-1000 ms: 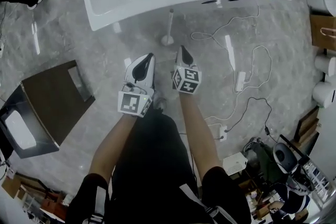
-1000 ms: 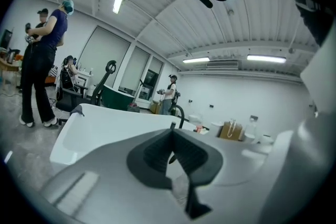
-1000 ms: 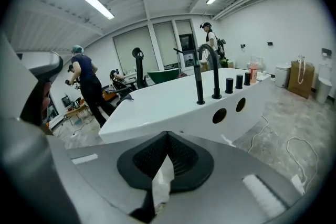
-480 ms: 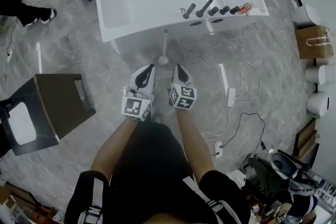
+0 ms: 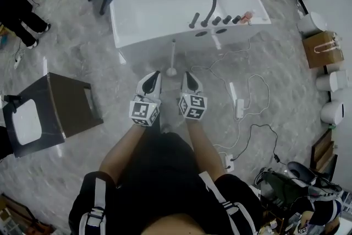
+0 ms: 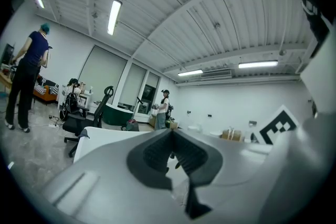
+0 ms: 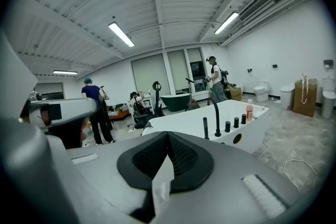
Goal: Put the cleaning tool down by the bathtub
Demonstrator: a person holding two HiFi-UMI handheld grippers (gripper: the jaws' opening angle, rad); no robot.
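In front of the person, left tongs [image 5: 156, 75]: pressed together at the tips, nothing between the pads, held over the floor [image 5: 82, 63].
Right tongs [image 5: 188, 75]: also pressed together and empty, just beside the left ones, both pointing toward the bathtub [image 5: 159, 36].
Arms: both bare forearms reach forward from the dark-clothed body, one behind each marker cube.
Cleaning tool: [image 5: 172, 58] a white stick with a rounded base, standing upright on the floor, just ahead of the two tips and in line with the gap between them, apart from both.
Tool and bathtub: the base sits near the tub's near wall; whether the handle top touches that wall cannot be told.
Bathtub rim: a black curved faucet [image 5: 209, 5], a row of black knobs [image 5: 226, 20] and a pink bottle [image 5: 247, 16].
Floor to the right: white cables [image 5: 250, 82] in loose loops.
Floor to the left: a dark cabinet [image 5: 66, 104], well apart from the tool.
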